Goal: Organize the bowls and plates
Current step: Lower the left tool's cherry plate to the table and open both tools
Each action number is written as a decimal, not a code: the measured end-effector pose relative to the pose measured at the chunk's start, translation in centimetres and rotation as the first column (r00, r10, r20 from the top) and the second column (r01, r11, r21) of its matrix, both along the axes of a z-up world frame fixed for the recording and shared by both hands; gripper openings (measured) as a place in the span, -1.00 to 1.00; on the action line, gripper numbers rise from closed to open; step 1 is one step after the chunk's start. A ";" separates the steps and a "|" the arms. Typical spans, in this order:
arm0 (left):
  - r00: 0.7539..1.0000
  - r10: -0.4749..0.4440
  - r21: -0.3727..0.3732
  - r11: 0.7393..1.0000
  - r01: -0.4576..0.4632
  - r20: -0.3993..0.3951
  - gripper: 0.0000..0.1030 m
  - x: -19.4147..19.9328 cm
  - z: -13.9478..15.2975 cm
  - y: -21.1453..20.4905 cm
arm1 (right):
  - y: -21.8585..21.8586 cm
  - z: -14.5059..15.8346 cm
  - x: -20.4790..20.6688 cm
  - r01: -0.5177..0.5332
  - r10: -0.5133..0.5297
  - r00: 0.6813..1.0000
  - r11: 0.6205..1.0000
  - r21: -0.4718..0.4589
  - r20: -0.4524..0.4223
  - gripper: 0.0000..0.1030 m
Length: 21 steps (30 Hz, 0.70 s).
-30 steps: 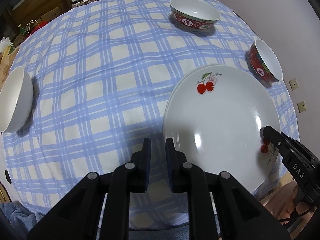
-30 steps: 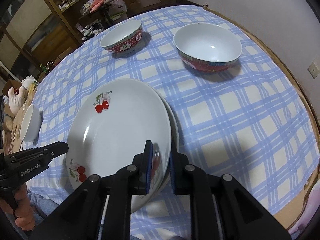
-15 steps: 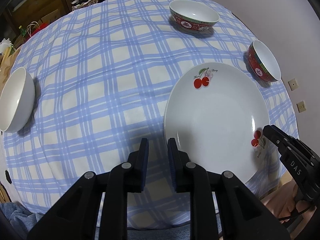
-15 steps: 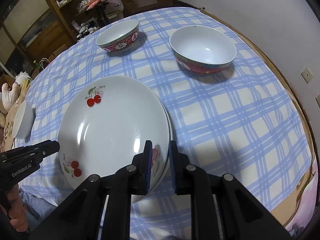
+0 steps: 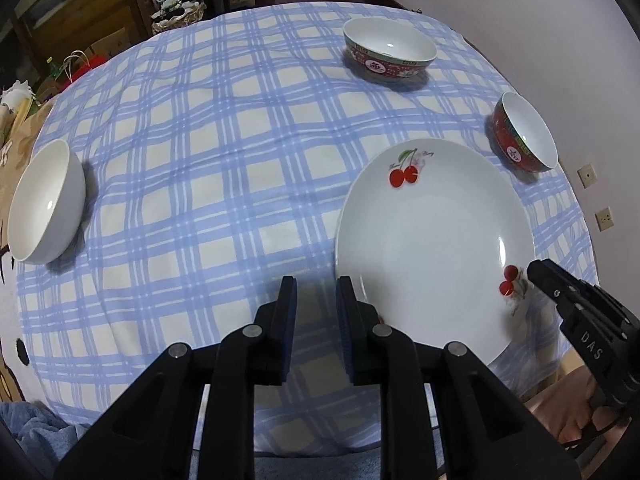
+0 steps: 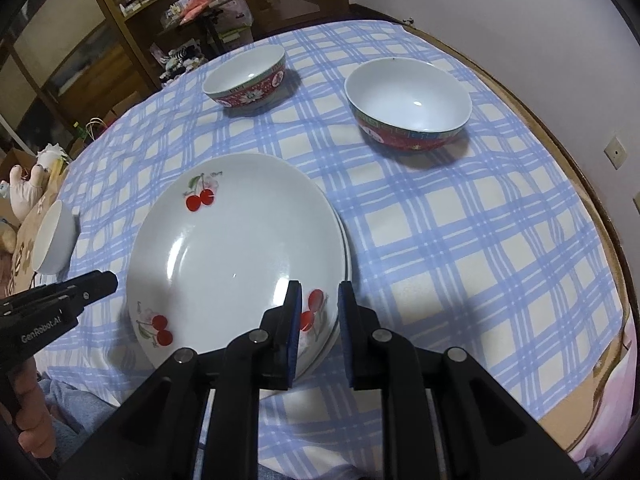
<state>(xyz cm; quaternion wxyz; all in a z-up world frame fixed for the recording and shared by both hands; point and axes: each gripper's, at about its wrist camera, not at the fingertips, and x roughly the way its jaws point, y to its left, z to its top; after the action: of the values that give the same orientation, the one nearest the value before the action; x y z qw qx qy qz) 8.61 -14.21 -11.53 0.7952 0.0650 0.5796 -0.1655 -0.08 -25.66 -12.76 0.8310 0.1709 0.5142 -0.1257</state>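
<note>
A stack of white cherry-print plates (image 5: pixel 432 240) lies flat on the blue checked tablecloth (image 5: pixel 208 184); the right wrist view (image 6: pixel 236 256) shows a second rim under the top plate. Two red-patterned bowls (image 6: pixel 408 104) (image 6: pixel 246 76) stand beyond it. A plain white bowl (image 5: pixel 46 200) sits at the table's left edge. My left gripper (image 5: pixel 316 304) is slightly open and empty just left of the plates' near edge. My right gripper (image 6: pixel 319 312) is slightly open, its jaws on either side of the plates' near rim without pinching it.
The table edge runs close along the right (image 6: pixel 600 216), by a wall with sockets (image 5: pixel 587 175). Wooden shelves and clutter (image 6: pixel 132 32) stand behind the table. A soft toy (image 6: pixel 28 188) lies past the left edge.
The top plate was tilted in my right gripper and now lies flat on the stack. The right jaws have opened off the rim. Both grippers drew back slightly.
</note>
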 end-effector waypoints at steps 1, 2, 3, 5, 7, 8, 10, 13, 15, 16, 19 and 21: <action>1.000 0.002 0.002 1.000 -0.002 -0.002 -0.62 -0.1 0.0 0.1 | 0.0 0.0 -0.1 0.001 -0.001 1.000 1.000 -0.001 0.001 -0.63; 1.000 0.001 0.002 1.000 -0.001 -0.003 -0.61 -0.2 0.0 0.2 | 0.0 0.1 -0.1 0.002 -0.002 1.000 1.000 -0.002 0.001 -0.63; 1.000 -0.001 0.003 1.000 0.001 0.000 -0.61 -0.3 0.1 0.2 | 0.0 0.1 -0.1 0.004 -0.004 1.000 1.000 -0.002 0.002 -0.63; 1.000 -0.004 0.008 1.000 0.003 0.011 -0.61 -0.6 0.3 0.3 | 0.0 0.2 -0.2 0.006 -0.006 1.000 1.000 -0.003 0.006 -0.63; 1.000 -0.006 0.010 1.000 0.006 0.015 -0.60 -0.8 0.4 0.3 | 0.0 0.4 -0.3 0.007 -0.007 1.000 1.000 -0.003 0.011 -0.61; 1.000 -0.006 0.009 1.000 0.006 0.014 -0.59 -0.8 0.5 0.3 | 0.0 0.5 -0.4 0.009 -0.009 1.000 1.000 -0.004 0.017 -0.55; 1.000 -0.006 0.005 1.000 0.006 0.013 -0.57 -1.0 0.6 0.4 | -0.2 0.8 -0.7 0.013 -0.013 0.999 1.000 -0.003 0.032 -0.40; 1.000 -0.009 0.011 1.000 0.009 0.025 -0.50 -1.3 0.9 0.6 | -0.4 1.4 -1.1 0.023 -0.023 0.998 1.000 0.002 0.060 -0.35; 0.999 -0.012 0.017 1.000 0.011 0.035 -0.41 -1.5 1.2 0.6 | -0.6 1.6 -1.3 0.032 -0.032 0.997 0.999 0.005 0.067 -0.14; 0.999 -0.012 0.018 1.000 0.011 0.041 -0.34 -1.5 1.3 0.6 | -0.6 1.7 -1.4 0.037 -0.038 0.997 0.999 0.006 0.073 -0.05; 0.998 -0.013 0.019 1.000 0.012 0.058 -0.14 -1.6 1.7 0.7 | -0.7 2.0 -1.5 0.045 -0.046 0.995 0.999 0.010 0.089 0.08; 0.998 -0.016 0.015 1.000 0.015 0.067 -0.01 -1.7 2.2 0.7 | -0.8 2.3 -1.6 0.043 -0.045 0.994 0.999 0.015 0.102 0.31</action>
<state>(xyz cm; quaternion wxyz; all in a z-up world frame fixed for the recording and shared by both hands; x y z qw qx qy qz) 6.94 -13.50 -9.37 0.8125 0.0807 0.5532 -0.1652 -1.71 -26.43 -10.50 0.8523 0.1936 0.4677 -0.1318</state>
